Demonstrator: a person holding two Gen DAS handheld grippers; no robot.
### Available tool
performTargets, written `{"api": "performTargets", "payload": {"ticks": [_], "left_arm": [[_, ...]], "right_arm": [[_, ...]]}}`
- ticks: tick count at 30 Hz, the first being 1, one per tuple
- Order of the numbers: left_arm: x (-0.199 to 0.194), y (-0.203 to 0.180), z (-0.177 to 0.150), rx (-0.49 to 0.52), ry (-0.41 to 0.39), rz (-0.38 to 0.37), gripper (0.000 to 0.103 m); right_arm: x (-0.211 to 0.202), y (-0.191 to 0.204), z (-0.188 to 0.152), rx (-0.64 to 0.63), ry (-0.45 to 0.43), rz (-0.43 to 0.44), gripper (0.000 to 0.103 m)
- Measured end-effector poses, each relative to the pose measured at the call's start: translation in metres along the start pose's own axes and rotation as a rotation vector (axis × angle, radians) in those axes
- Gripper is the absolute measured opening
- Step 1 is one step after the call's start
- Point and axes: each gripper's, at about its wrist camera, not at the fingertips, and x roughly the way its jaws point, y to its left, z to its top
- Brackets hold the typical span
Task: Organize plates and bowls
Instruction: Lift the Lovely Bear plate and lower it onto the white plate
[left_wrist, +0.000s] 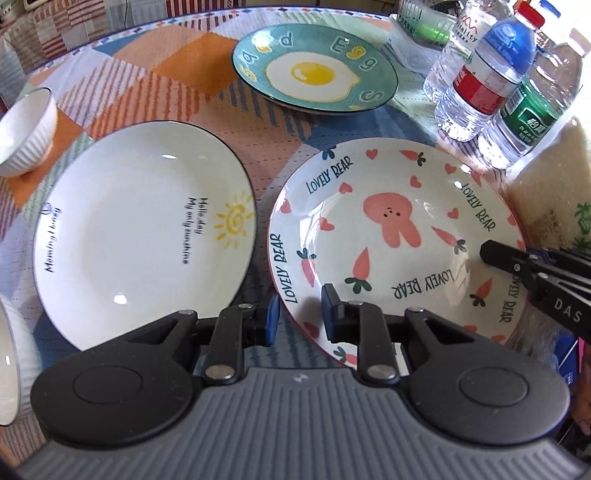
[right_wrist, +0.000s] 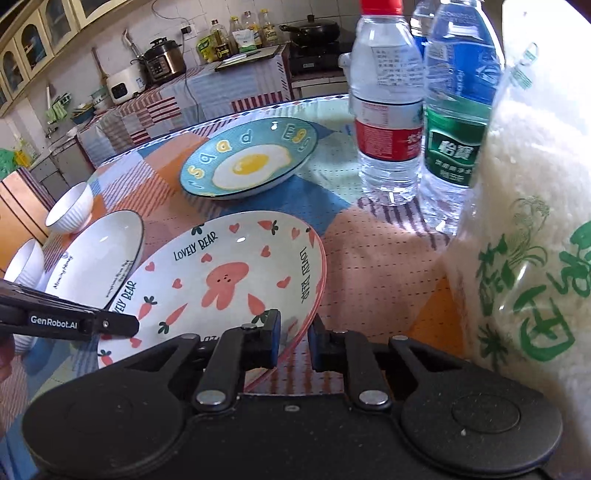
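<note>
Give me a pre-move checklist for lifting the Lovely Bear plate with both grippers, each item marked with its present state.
1. Left gripper clamped on the Lovely Bear plate rim: ok.
2. Right gripper clamped on the opposite rim: ok.
3. Plate empty: ok.
4. Plate clear of the sunshine plate: ok.
5. Room beside the rice bag and water bottles: cannot tell.
6. Plate off the tablecloth: cannot tell.

My left cam sits just behind the left gripper (left_wrist: 297, 314), pitched steeply down, close over the rabbit plate (left_wrist: 388, 236) and sun plate (left_wrist: 140, 229). My right cam rides behind the right gripper (right_wrist: 293, 341), tilted shallower, low at the rabbit plate's near rim, facing across the table to the kitchen counter (right_wrist: 177, 96). Shared: rabbit plate, sun plate, egg plate (left_wrist: 314, 70), bottles (left_wrist: 484, 74), both bowls, and each cam catches the other gripper.
</note>
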Motion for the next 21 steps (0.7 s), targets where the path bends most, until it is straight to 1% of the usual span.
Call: {"api": "performTargets", "payload": {"ticks": [5,7,10,13,16,21], "left_arm": [[-0.025,0.024,-0.007,-0.008,0.01,0.0,0.022],[-0.04,0.031,-0.008,0.012,-0.012,0.018,0.022],[-0.059,0.044,-0.009,0.005,-0.025,0.029,0.022],[-0.071,0.06,-0.011,-0.016,-0.022,0.028,0.022],[-0.08,0.075,-0.015,-0.043,-0.038,0.046,0.022],[-0.086,0.102,-0.02,-0.106,-0.039,0.04,0.022]], "right_arm": [[-0.011,0.03,0.001,-0.03,-0.012,0.005,0.02],[-0.015,0.04,0.002,-0.017,-0.005,0.029,0.02],[-0.021,0.052,0.005,0.012,0.002,0.069,0.02],[-0.027,0.07,0.008,-0.011,-0.011,0.078,0.02],[-0.031,0.089,0.011,-0.049,-0.026,0.087,0.02],[-0.025,0.111,0.016,-0.087,-0.024,0.109,0.021]]}}
